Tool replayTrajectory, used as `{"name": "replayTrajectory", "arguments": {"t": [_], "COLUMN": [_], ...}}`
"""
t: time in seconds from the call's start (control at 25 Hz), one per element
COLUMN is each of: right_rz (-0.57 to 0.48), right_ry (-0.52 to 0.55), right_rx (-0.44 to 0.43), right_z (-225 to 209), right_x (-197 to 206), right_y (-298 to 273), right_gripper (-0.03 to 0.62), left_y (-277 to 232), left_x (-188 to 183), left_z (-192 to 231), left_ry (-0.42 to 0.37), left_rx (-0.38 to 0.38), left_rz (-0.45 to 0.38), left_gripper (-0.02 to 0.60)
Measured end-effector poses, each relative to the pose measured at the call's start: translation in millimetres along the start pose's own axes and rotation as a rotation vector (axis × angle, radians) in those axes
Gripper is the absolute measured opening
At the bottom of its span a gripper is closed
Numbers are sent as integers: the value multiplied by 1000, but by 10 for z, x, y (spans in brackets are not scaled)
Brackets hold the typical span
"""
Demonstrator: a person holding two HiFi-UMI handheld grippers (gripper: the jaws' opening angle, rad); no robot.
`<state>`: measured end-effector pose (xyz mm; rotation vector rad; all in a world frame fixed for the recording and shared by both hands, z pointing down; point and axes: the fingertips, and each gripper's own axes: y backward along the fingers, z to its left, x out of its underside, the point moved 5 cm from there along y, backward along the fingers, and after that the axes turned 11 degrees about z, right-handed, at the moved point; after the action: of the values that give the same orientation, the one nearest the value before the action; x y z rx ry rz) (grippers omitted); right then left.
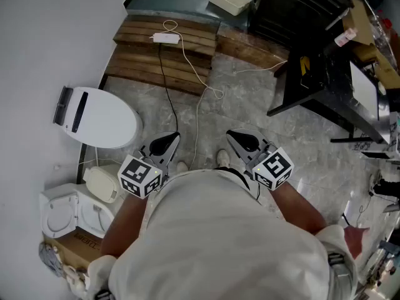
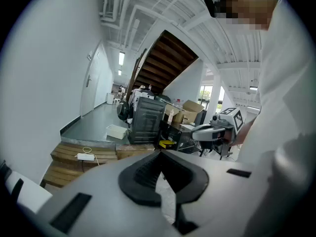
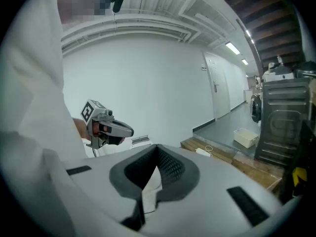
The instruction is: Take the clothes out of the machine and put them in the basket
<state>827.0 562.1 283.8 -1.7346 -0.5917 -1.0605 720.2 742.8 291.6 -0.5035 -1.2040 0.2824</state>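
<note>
left gripper [image 1: 172,137] and right gripper [image 1: 234,136] were both clenched shut and empty, close to my body. no clothes visible; the likely machine [image 3: 256,107] sat well ahead beyond the wooden steps [image 1: 162,55], neither hand nearer.

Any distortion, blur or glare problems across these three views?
Head view: sharp, evenly lit, slight sheen on the floor; a white shirt fills the bottom. Left gripper view: heavy fisheye, black corners, windows washed out, left tongs near and soft. Right gripper view: same fisheye, ceiling lines bowed, lamp flares.
</note>
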Motion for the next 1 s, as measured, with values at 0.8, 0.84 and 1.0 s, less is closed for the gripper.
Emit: {"name": "replayTrajectory", "arguments": {"t": [0.8,0.84,1.0], "right_rz": [-31,-36,-36], "right_ry": [-37,-43,-52], "right_rx": [-38,-45,-50], "right_z": [167,113,-102], "right_x": [5,25,175], "right_y": [-231,-225,-191], "right_gripper": [3,8,14], "left_y": [-120,-172,-340], "left_x": [-207,-257,-430], "left_z": [445,458,527], "left_ry": [-46,-54,-63], "left_rx": [-87,-94,-143], "left_rz": [-3,5,23], "left_gripper": [160,180,236]}}
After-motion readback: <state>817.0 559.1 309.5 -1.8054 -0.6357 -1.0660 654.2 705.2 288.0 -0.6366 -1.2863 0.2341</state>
